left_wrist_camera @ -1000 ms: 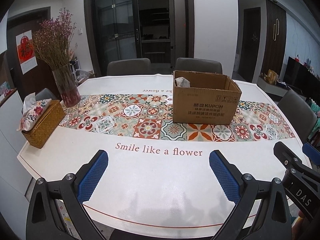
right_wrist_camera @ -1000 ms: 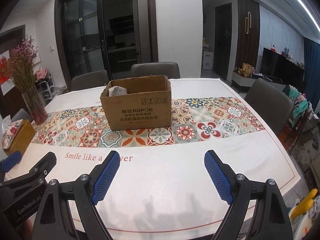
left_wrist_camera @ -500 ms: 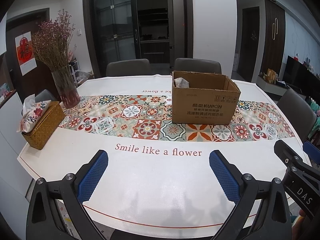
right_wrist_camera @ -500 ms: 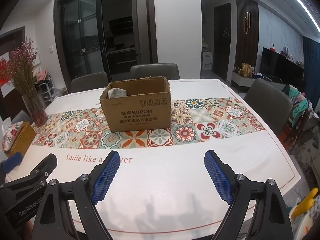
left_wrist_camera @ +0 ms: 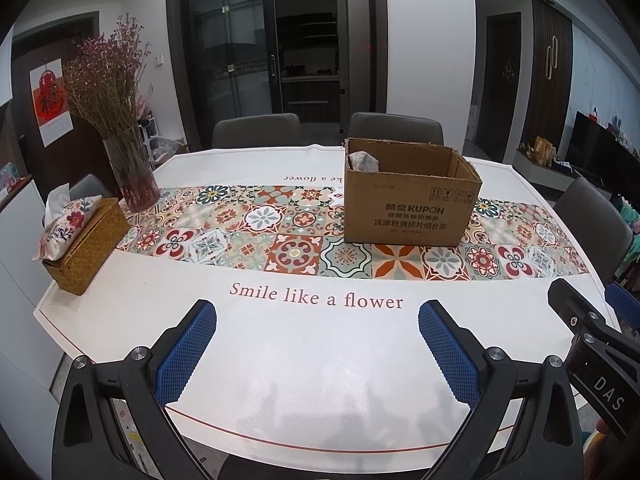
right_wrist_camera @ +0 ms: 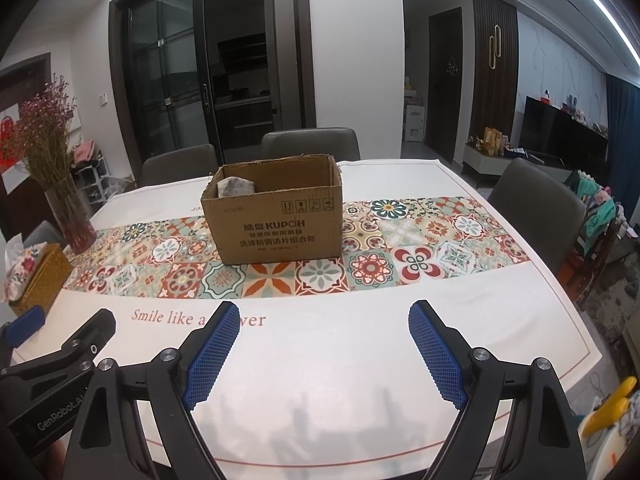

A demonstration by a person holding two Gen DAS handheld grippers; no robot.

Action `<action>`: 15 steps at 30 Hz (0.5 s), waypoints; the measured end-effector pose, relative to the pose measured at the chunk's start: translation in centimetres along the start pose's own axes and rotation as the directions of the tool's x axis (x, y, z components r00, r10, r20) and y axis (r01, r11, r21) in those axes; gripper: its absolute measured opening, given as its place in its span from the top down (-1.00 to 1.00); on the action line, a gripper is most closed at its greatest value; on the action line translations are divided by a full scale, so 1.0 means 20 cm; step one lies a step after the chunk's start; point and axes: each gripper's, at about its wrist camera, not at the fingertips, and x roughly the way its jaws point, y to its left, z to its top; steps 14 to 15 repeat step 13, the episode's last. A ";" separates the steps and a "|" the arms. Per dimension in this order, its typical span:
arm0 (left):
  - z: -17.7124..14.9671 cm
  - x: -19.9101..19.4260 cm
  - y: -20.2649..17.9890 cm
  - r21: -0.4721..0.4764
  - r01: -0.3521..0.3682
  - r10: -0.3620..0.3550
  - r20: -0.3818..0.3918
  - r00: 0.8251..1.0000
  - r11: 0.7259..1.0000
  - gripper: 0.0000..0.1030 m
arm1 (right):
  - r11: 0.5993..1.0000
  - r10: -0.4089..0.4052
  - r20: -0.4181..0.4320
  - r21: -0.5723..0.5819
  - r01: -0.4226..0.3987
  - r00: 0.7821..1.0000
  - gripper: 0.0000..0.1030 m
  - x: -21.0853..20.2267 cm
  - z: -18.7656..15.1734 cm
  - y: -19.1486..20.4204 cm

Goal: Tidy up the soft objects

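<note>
An open brown cardboard box (left_wrist_camera: pixel 412 204) stands on the patterned runner in the middle of the table; it also shows in the right wrist view (right_wrist_camera: pixel 276 216). A grey-white soft bundle (left_wrist_camera: pixel 363 161) pokes up in the box's left rear corner, also in the right wrist view (right_wrist_camera: pixel 235 187). My left gripper (left_wrist_camera: pixel 318 312) is open and empty above the table's near side. My right gripper (right_wrist_camera: pixel 324 314) is open and empty beside it, to its right. Both are well short of the box.
A woven tissue box with a floral cover (left_wrist_camera: pixel 82 240) sits at the table's left end, with a glass vase of dried flowers (left_wrist_camera: pixel 132 176) behind it. Grey chairs (left_wrist_camera: pixel 394 130) stand around the table (left_wrist_camera: pixel 280 360). A TV cabinet (right_wrist_camera: pixel 560 136) lines the right wall.
Both views have risen and drawn back slightly from the box. The jaws have stayed open and empty.
</note>
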 end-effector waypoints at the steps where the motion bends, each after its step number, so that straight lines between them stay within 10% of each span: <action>1: 0.00 0.00 0.00 0.001 0.000 0.000 -0.002 1.000 1.000 -1.00 | 1.000 0.000 0.000 0.000 0.000 1.000 -0.70 0.00 0.00 0.00; 15: -0.01 -0.01 -0.01 0.007 -0.014 0.014 0.007 1.000 1.000 -1.00 | 1.000 0.002 -0.004 0.002 -0.002 1.000 -0.70 0.00 0.00 0.00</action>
